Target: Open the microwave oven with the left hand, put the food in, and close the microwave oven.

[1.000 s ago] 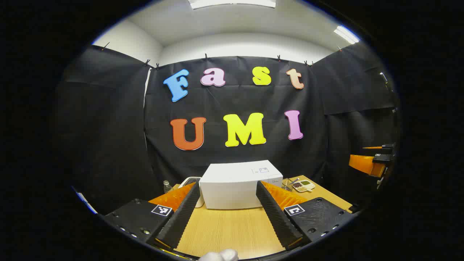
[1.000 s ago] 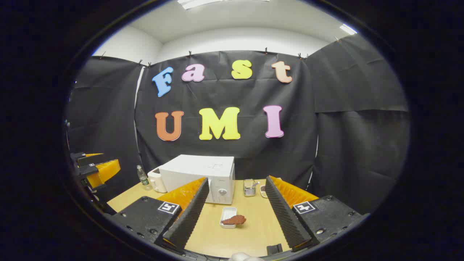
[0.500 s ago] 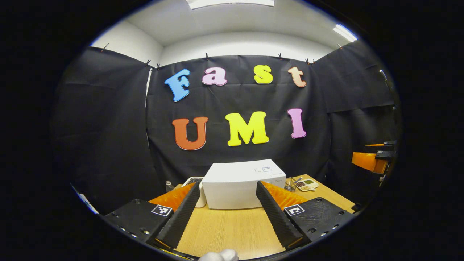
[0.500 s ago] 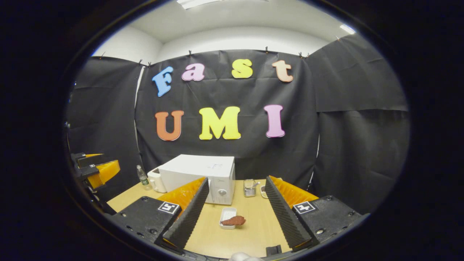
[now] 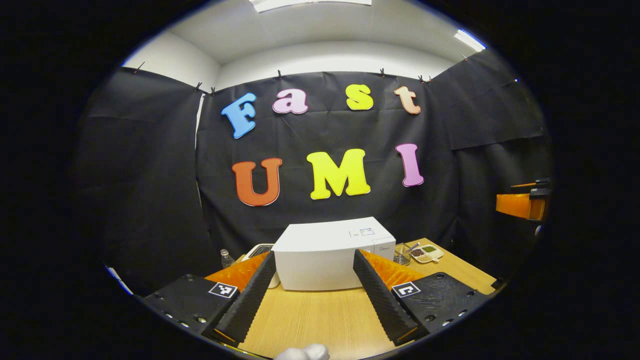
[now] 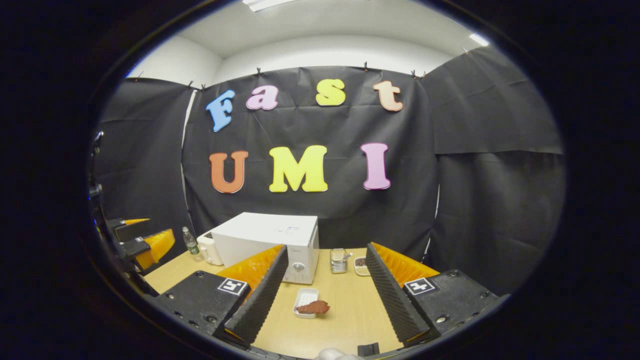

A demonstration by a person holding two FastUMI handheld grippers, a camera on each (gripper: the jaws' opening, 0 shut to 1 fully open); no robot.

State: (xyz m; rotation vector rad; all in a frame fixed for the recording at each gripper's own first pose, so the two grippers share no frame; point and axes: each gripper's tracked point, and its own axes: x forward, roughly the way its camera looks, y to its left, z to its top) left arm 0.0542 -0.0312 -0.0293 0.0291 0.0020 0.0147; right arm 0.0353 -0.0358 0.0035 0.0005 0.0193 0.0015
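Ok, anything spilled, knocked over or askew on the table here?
Nothing stands out. The microwave sits square and shut, the food lies in its small tray on the table, and both grippers are open and empty.

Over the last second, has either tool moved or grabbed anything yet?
Nothing grabbed. The left tool has eased slightly toward the microwave, which looks a little larger. The right tool shifted slightly, so the tray of food sits lower between its fingers. Both remain open; the microwave door stays closed and the food is still on the table.
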